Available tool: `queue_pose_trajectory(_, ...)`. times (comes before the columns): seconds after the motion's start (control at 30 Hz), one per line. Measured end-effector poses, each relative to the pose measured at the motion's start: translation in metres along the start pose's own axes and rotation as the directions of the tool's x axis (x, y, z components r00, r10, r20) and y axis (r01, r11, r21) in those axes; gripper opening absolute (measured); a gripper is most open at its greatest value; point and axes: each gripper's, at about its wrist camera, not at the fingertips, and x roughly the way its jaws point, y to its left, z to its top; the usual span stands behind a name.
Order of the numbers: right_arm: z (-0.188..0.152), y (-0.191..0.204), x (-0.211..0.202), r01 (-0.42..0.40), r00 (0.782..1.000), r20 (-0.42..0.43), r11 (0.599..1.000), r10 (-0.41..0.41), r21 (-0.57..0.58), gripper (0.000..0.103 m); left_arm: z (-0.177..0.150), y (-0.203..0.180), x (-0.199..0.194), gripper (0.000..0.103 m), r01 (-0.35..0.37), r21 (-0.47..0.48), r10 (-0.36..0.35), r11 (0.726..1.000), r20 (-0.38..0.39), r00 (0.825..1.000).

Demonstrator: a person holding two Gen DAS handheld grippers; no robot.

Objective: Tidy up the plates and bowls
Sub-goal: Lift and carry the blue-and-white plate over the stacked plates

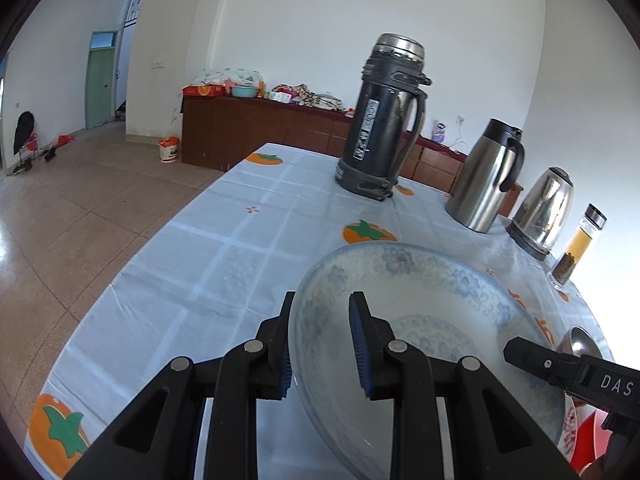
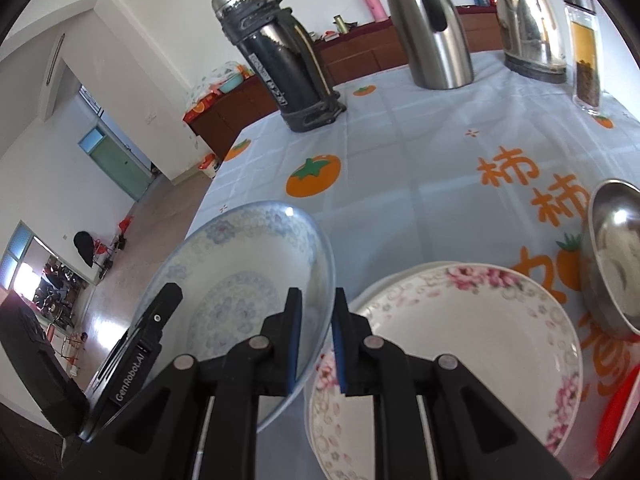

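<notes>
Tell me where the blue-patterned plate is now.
The blue-patterned plate is held above the tablecloth by both grippers, the left gripper and right gripper on opposite rims, left of the pink-flowered plate.

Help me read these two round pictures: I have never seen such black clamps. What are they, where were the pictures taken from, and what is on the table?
There is no robot: a person holds a clamp-like tool in each hand, with a camera looking along its fingers. One picture is from the left gripper, the other from the right gripper. Both pinch opposite rims of the blue-patterned plate. Beside it lie a pink-flowered plate and a steel bowl. Farther back on the tablecloth stand a black flask, a steel jug, a kettle and a glass bottle.
</notes>
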Motion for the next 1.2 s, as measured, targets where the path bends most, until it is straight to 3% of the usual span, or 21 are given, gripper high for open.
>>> queue_pose_trajectory(0.63,-0.035,-0.059,-0.058,0.028,0.997,0.070,0.991,-0.037,0.129,0.016,-0.026,-0.057,-0.015,0.027,0.148,0.096,-0.146,0.984,-0.024,0.989)
queue_pose_trajectory(1.2,-0.055,-0.099,-0.075,0.081,0.993,0.073,0.977,-0.097,0.198,0.016,-0.050,-0.097,-0.013,0.027,0.183,0.205,-0.171,0.962,-0.074,0.982)
